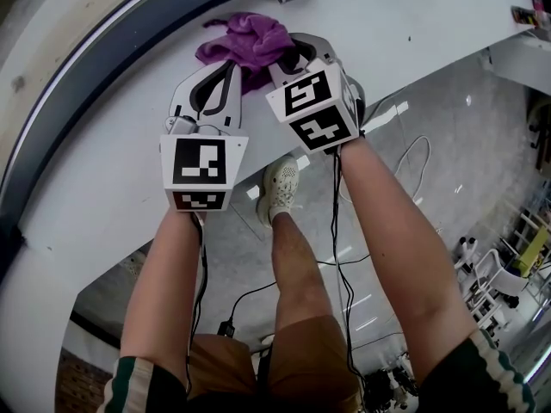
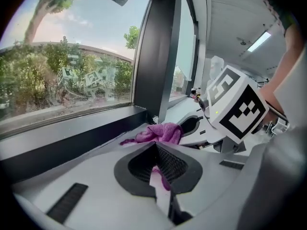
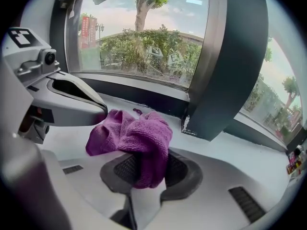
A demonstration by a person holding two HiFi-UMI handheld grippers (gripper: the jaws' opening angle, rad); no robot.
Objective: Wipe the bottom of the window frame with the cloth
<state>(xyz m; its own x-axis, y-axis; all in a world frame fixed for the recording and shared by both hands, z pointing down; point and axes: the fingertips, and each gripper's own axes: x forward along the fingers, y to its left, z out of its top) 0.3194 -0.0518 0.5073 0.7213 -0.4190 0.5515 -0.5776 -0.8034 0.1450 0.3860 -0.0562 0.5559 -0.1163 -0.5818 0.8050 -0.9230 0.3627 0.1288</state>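
Cloth (image 3: pixel 139 138), soft, light and floppy, sits bunched on the sill (image 3: pixel 249 150) just below the window frame (image 3: pixel 139 96). My right gripper (image 3: pixel 146 164) pinches a thick fold. My left gripper (image 2: pixel 156 152) looks pressed together on a thin scrap. I'd grip deep folds so it can't slip.

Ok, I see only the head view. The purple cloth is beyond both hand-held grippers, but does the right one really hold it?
Observer: Yes. In the right gripper view, the right hand-held gripper is shut on a fold of the purple cloth.
Operator: And the left one?
Observer: The left hand-held gripper also pinches a thin purple strip of it between its jaws.
Operator: Does the cloth touch the frame?
Observer: It sits over the white sill, close in front of the dark bottom rail of the window frame. I cannot tell whether it touches.
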